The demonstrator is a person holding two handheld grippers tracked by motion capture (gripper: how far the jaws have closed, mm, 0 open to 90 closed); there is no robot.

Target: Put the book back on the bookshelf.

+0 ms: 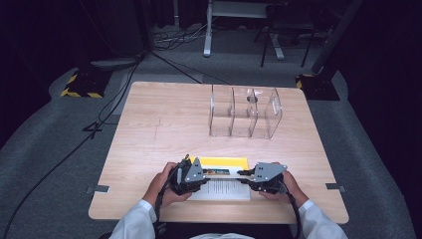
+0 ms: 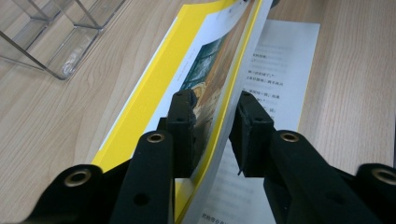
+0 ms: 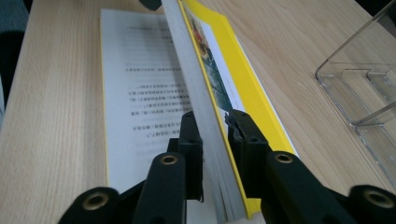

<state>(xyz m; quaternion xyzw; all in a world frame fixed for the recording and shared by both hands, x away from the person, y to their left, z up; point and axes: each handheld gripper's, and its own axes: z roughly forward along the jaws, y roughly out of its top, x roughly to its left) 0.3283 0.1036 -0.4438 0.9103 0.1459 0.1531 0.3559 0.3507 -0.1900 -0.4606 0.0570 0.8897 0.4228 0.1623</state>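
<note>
A book with a yellow cover (image 1: 219, 162) lies open near the table's front edge. Its white text page (image 1: 221, 189) rests flat on the near side, and the yellow-covered block of pages (image 3: 205, 107) stands tilted up from it. My left gripper (image 1: 210, 172) comes in from the left end, its jaws (image 2: 215, 112) closed on the raised cover and pages (image 2: 210, 88). At the right end, my right gripper (image 1: 242, 173) has its jaws (image 3: 212, 126) pressed against both sides of the thick page block. A hand holds each gripper.
A clear acrylic organizer (image 1: 244, 112) with upright dividers stands at the back right of the wooden table (image 1: 159, 124); its corner also appears as the clear acrylic organizer (image 2: 60, 37) (image 3: 369, 88). Cables and stands sit on the floor beyond.
</note>
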